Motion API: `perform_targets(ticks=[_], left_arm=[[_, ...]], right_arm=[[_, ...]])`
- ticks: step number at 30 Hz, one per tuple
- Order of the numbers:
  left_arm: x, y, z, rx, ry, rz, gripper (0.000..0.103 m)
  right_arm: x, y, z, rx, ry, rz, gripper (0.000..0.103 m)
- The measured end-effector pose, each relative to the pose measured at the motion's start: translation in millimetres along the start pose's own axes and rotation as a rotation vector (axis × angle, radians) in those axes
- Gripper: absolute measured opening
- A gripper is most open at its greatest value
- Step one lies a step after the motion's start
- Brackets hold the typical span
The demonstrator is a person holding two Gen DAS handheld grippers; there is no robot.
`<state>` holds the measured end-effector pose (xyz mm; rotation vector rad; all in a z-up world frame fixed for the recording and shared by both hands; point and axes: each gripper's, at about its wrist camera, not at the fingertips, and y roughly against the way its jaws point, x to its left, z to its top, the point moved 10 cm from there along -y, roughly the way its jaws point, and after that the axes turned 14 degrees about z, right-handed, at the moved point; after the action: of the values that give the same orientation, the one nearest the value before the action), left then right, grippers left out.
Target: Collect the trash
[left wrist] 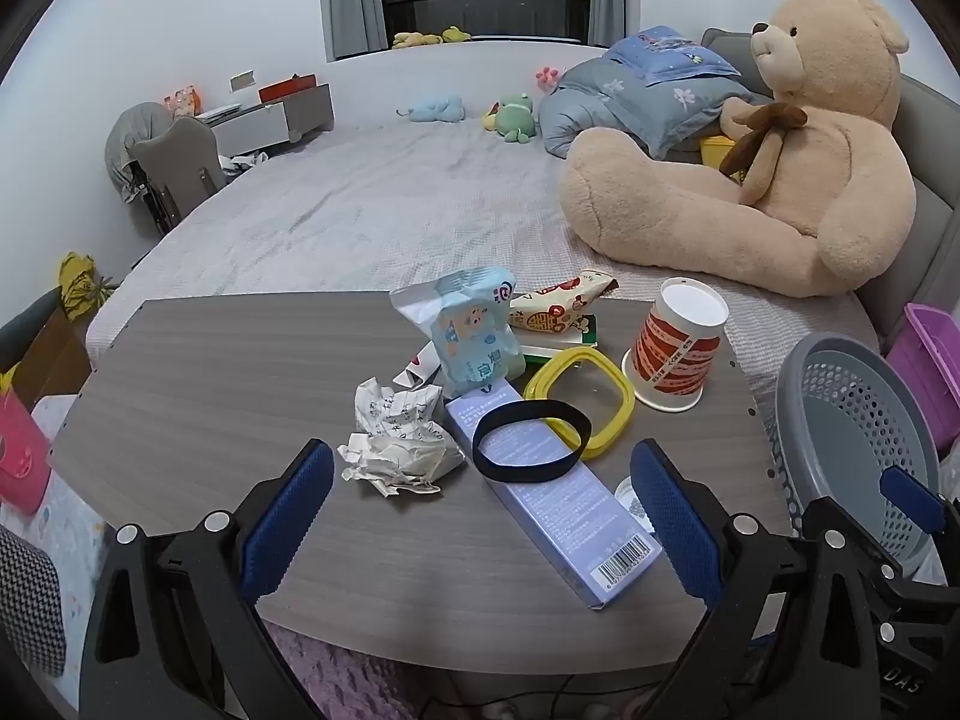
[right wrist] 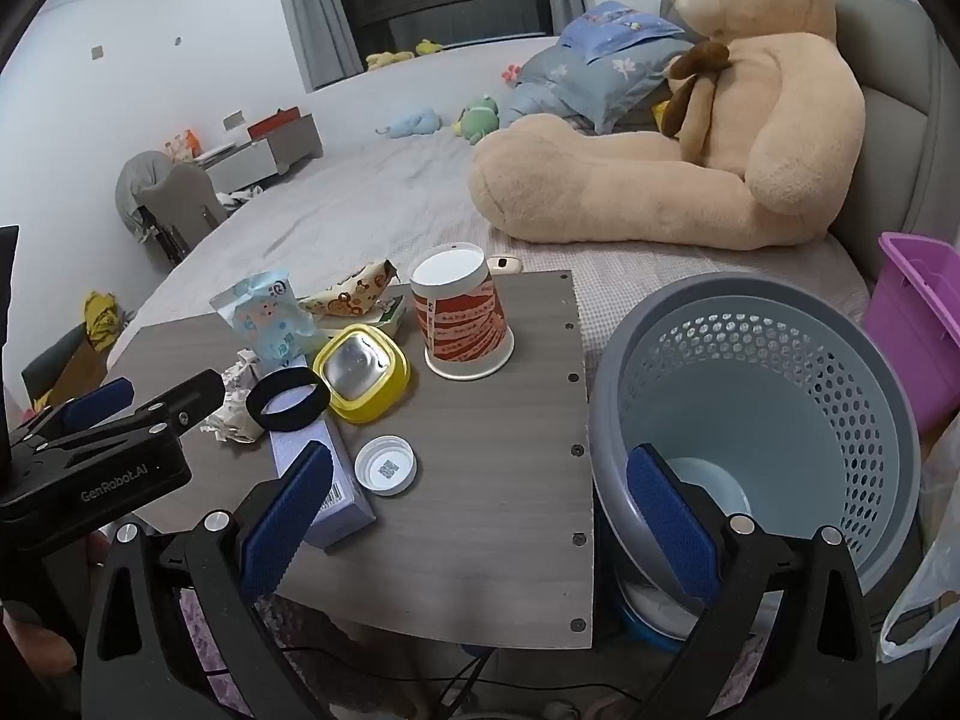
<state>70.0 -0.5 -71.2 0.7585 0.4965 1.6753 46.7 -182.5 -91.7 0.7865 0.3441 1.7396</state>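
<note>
Trash lies in a cluster on the grey wood table (left wrist: 210, 372): crumpled paper (left wrist: 399, 441), a long purple box (left wrist: 552, 498) with a black band (left wrist: 531, 441) on it, a yellow lid frame (left wrist: 585, 399), an upturned red-and-white paper cup (left wrist: 678, 348), a blue snack packet (left wrist: 474, 336), a cartoon wrapper (left wrist: 561, 303) and a white cap (right wrist: 385, 465). My left gripper (left wrist: 480, 474) hangs open above the paper and box, holding nothing. My right gripper (right wrist: 480, 480) is open and empty over the table's right edge, beside the grey perforated bin (right wrist: 840, 372).
A bed with a large teddy bear (left wrist: 780, 168) lies beyond the table. A purple container (right wrist: 918, 312) stands right of the bin, with a clear plastic bag (right wrist: 924, 588) nearer. A pink object (left wrist: 18, 450) sits at the far left. Cables run under the table.
</note>
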Motion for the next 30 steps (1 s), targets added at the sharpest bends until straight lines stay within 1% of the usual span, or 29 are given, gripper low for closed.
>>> perform_targets(ticks=[1, 8, 19, 30], left_arm=[[0.0, -0.5, -0.3, 0.007, 0.006, -0.009, 0.095], [0.6, 0.3, 1.1, -0.002, -0.001, -0.010, 0.095], [6.3, 9.7, 0.7, -0.008, 0.003, 0.002, 0.095], [2.6, 16.7, -3.5, -0.018, -0.001, 0.005, 0.095]], right_arm=[[-0.1, 0.2, -0.1, -0.001, 0.001, 0.000, 0.097], [-0.9, 1.8, -0.7, 0.003, 0.000, 0.006, 0.097], [-2.4, 7.0, -0.9, -0.003, -0.003, 0.001, 0.097], [0.6, 11.3, -0.9, -0.013, 0.000, 0.002, 0.097]])
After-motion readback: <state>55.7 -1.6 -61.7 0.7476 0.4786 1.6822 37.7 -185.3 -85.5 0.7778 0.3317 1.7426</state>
